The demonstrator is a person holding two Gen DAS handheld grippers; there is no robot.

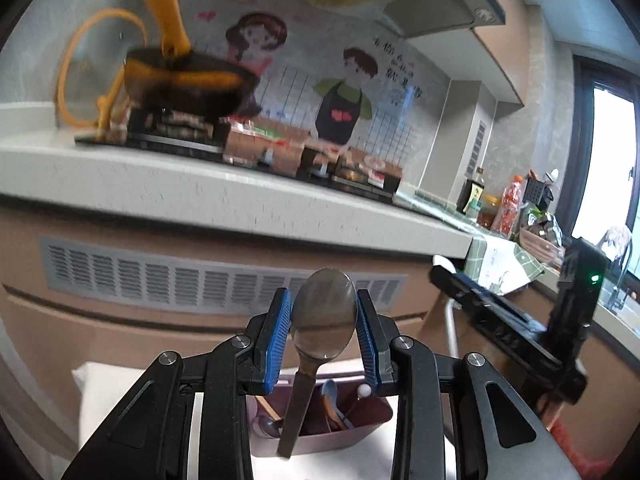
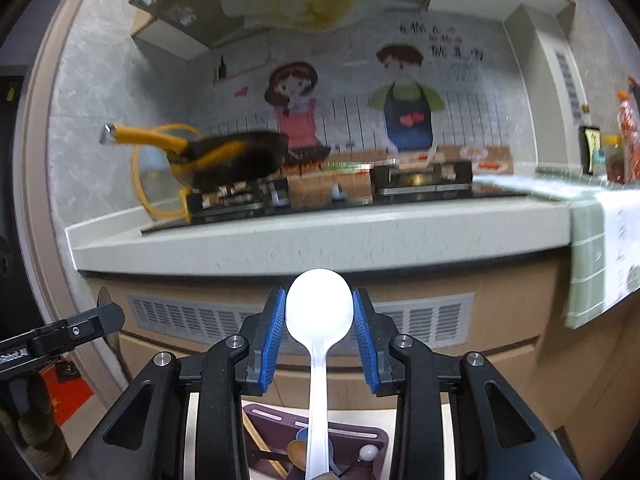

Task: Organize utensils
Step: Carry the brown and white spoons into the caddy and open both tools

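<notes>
Nearest to you, your left gripper [image 1: 324, 320] pinches a metal spoon [image 1: 325, 314] by its bowl, the blue pads [image 1: 276, 332] pressing on both sides of the bowl and the dark handle hanging down below the jaws. Your right gripper [image 2: 319, 322] likewise holds a white plastic spoon [image 2: 319, 304] bowl-up between its blue pads [image 2: 272, 336], the pale handle running straight down.

Below both grippers stands a mauve utensil holder [image 1: 352, 436] on a white surface [image 1: 108, 392]; it contains a blue spoon [image 1: 332, 390], a wooden utensil [image 1: 266, 406] and a white ball-tipped piece [image 1: 364, 391]. From the right wrist view the same holder [image 2: 360, 438] lies directly under the plastic spoon's handle.

Farther off, a pale stone countertop [image 2: 320, 236] carries a black gas hob [image 2: 360, 196]. A dark pan with a yellow handle [image 2: 236, 156] sits on the left burner. Behind it, the wall shows a cartoon mural of two figures [image 2: 404, 100].
</notes>
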